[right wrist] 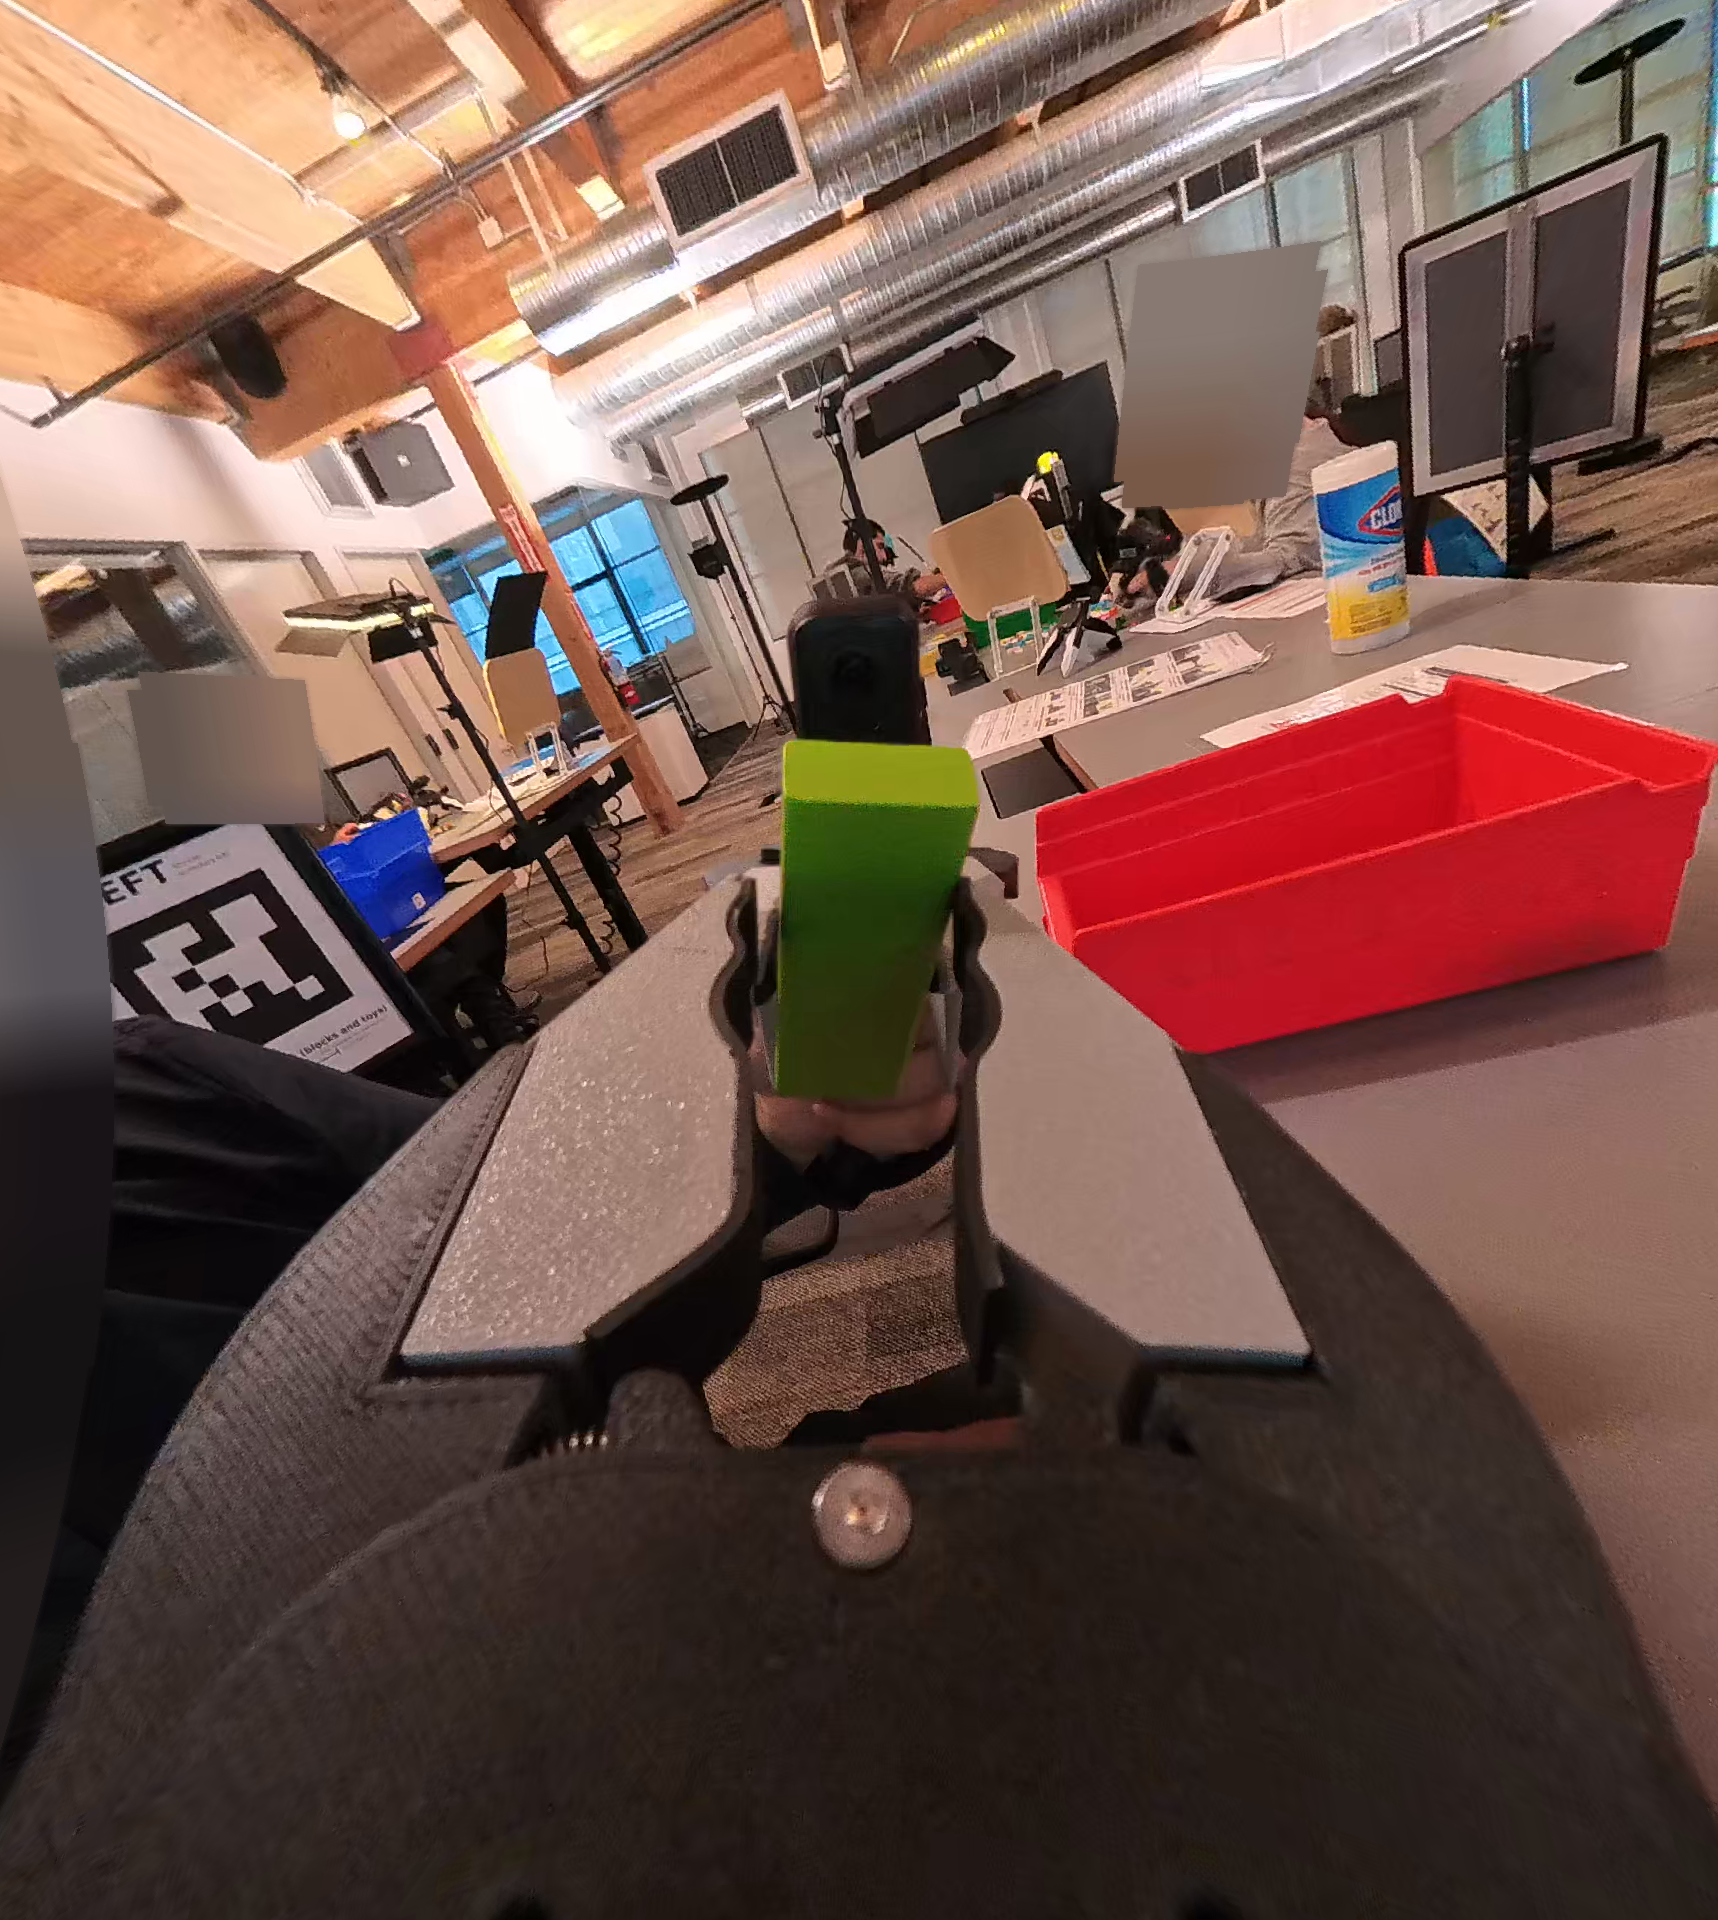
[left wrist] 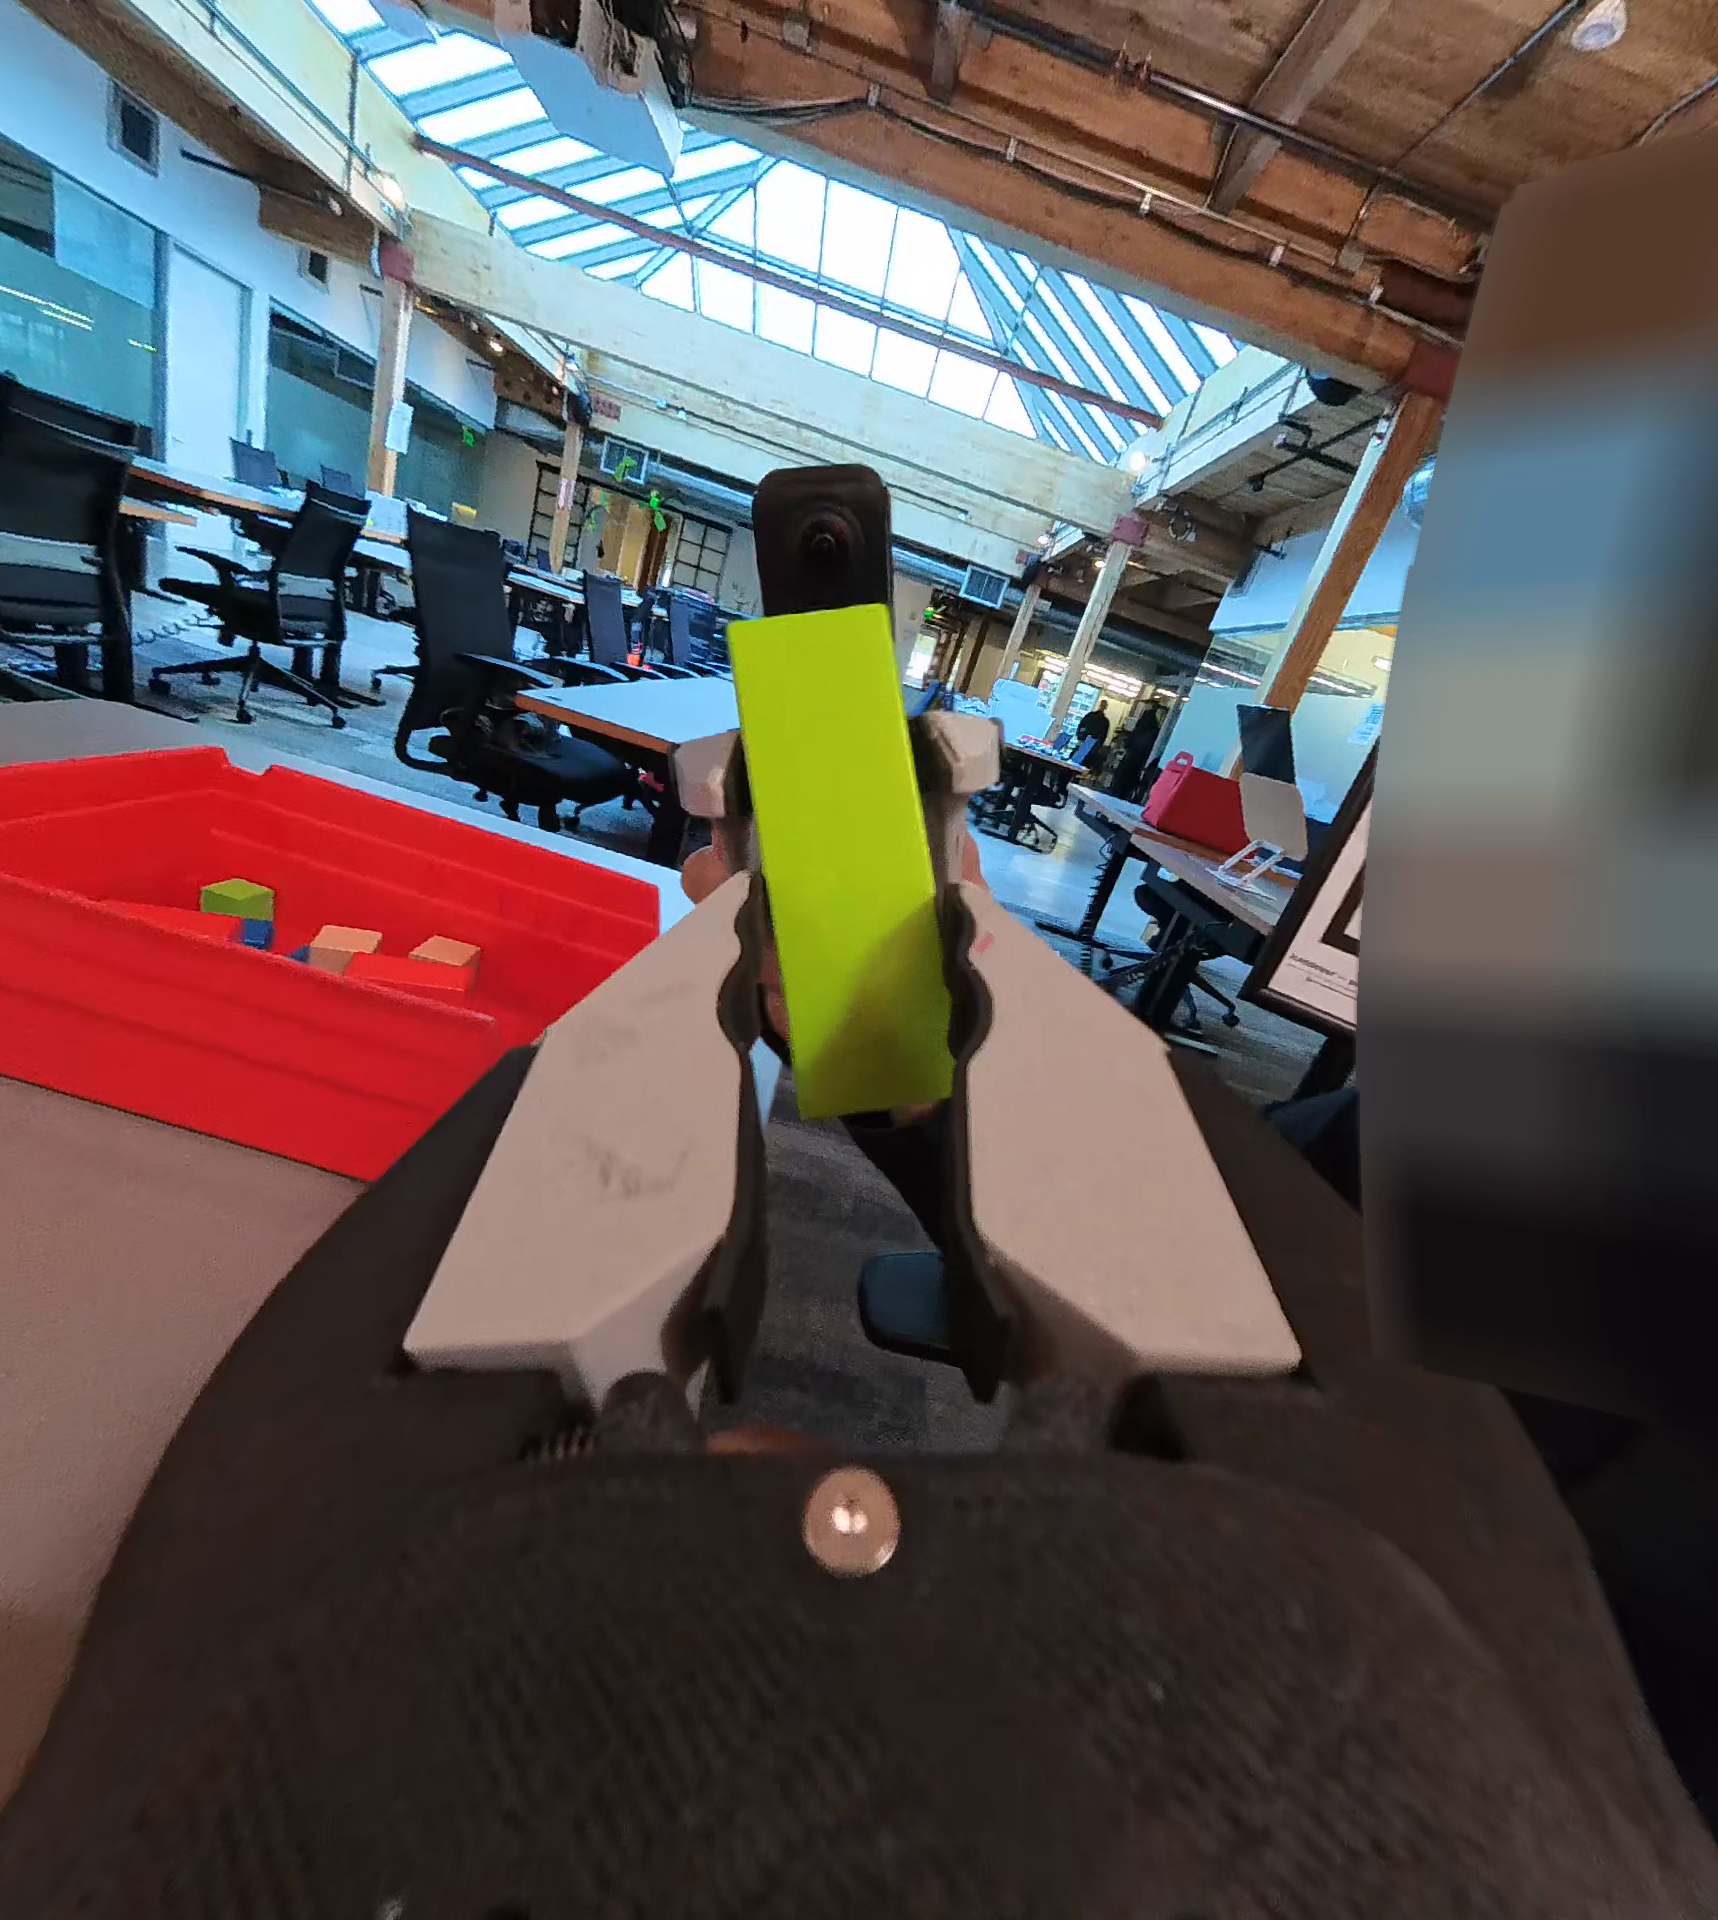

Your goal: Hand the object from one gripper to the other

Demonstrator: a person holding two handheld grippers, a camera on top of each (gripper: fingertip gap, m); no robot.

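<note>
Grey worktop (right wrist: 1561,1195) below us, open office beyond: timber ceiling, skylight, black chairs. Our left gripper (left wrist: 850,935) and right gripper (right wrist: 860,987) both clench the upright green block (left wrist: 844,862) (right wrist: 860,914), held in the air off the worktop's edge. Red bin (right wrist: 1354,914) sits near that edge, small blocks (left wrist: 346,940) inside.

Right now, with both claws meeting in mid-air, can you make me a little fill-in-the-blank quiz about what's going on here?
1. The long block between the left gripper fingers is ___ in colour.
2. The bin on the grey table is ___.
3. The block stands nearly ___, also between the right gripper fingers.
4. The small blocks lie ___ the bin.

Missing words: green; red; upright; inside
</note>
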